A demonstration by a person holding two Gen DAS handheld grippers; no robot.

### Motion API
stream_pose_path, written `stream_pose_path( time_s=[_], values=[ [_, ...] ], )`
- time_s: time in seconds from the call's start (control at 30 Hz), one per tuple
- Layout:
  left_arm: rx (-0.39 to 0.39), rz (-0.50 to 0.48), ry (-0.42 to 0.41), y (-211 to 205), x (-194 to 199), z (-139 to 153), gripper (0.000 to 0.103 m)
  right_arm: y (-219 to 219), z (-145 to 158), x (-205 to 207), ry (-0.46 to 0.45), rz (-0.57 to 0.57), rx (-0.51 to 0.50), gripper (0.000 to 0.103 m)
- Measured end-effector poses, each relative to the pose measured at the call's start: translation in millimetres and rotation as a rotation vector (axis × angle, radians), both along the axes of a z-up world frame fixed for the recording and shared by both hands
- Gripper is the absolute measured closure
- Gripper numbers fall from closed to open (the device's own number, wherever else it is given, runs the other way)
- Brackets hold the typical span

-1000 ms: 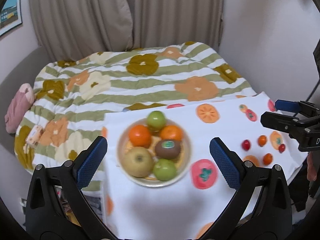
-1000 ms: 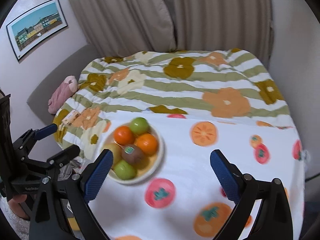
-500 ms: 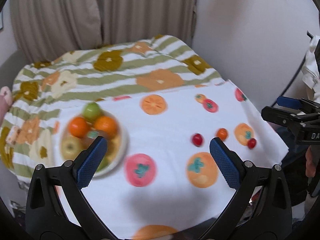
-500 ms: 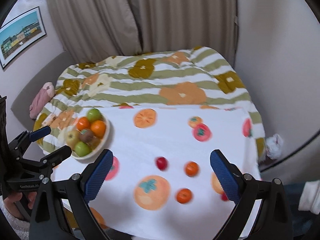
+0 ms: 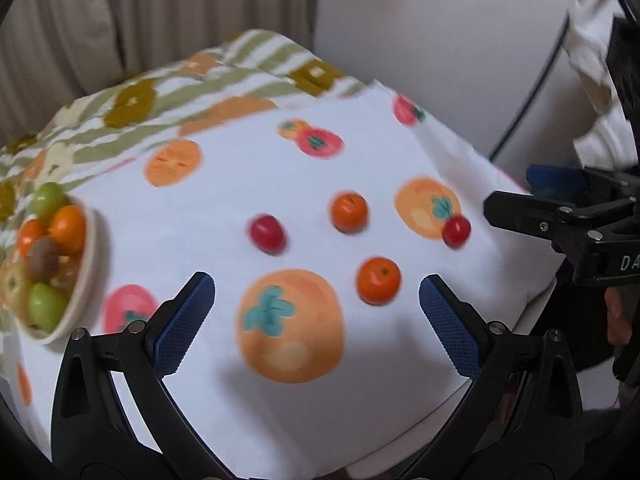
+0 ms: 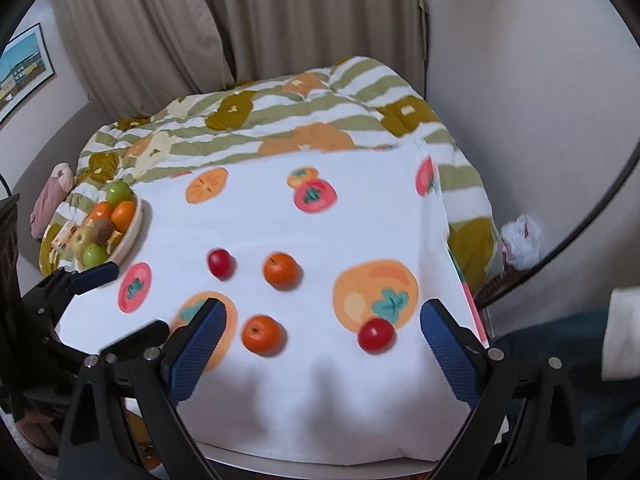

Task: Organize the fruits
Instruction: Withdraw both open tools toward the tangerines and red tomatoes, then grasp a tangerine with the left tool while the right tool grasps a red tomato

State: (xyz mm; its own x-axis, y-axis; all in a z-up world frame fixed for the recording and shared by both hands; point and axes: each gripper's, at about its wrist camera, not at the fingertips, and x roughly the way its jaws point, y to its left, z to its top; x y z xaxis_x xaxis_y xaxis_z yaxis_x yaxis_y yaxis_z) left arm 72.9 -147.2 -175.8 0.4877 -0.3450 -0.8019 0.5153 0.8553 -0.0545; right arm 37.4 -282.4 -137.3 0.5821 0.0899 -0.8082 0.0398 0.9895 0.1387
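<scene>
Loose fruit lies on a white fruit-print cloth (image 6: pixel 360 208): a near orange (image 6: pixel 261 335) (image 5: pixel 378 280), a far orange (image 6: pixel 281 270) (image 5: pixel 349 213), a left red fruit (image 6: pixel 220 263) (image 5: pixel 267 233) and a right red fruit (image 6: pixel 375 334) (image 5: pixel 456 231). A cream bowl (image 6: pixel 134 227) (image 5: pixel 86 276) at the left holds several fruits. My left gripper (image 5: pixel 316 312) is open and empty above the cloth. My right gripper (image 6: pixel 320 340) is open and empty, with the near orange and right red fruit between its fingers in view.
A striped flower-print blanket (image 6: pixel 304 120) covers the bed behind the cloth. Curtains (image 6: pixel 280 20) and a wall stand behind. The cloth's right edge (image 6: pixel 456 248) drops off beside a white bag (image 6: pixel 520 240). A pink soft thing (image 6: pixel 52 196) lies far left.
Both grippers have swung to the right, from the bowl toward the loose fruit. The bowl has slid to the left edge of both views. Both grippers stay open.
</scene>
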Motion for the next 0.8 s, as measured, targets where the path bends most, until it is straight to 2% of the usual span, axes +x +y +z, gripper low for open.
stream_pose_path(
  time_s=[0.13,0.17,0.23,0.37,0.5,0.53,0.67,0.73,0.8],
  values=[
    [0.033,-0.055,0.017,-22,-1,-22,0.000,-5,-22,-3,0.028,-0.005,0.001,0.006],
    [0.039,-0.066,0.020,-27,-1,-25,0.002,-6,-27,-3,0.031,-0.008,0.003,0.006],
    [0.060,-0.088,0.031,-36,0,-33,0.012,-9,-36,-4,0.037,-0.019,0.014,0.006],
    [0.096,-0.126,0.038,-51,2,-45,0.017,-16,-51,-4,0.048,-0.039,0.044,0.007],
    [0.148,-0.144,0.014,-63,5,-52,0.020,-17,-62,-3,0.062,-0.042,0.056,0.016],
    [0.153,-0.146,0.011,-63,6,-53,0.025,-18,-65,-2,0.068,-0.041,0.056,0.017],
    [0.162,-0.145,0.026,-66,10,-57,0.034,-19,-72,1,0.074,-0.039,0.048,0.020],
    [0.166,-0.141,0.042,-66,12,-61,0.042,-19,-74,2,0.071,-0.037,0.040,0.020],
    [0.159,-0.136,0.054,-65,13,-63,0.044,-18,-76,5,0.073,-0.032,0.031,0.027]
  ],
)
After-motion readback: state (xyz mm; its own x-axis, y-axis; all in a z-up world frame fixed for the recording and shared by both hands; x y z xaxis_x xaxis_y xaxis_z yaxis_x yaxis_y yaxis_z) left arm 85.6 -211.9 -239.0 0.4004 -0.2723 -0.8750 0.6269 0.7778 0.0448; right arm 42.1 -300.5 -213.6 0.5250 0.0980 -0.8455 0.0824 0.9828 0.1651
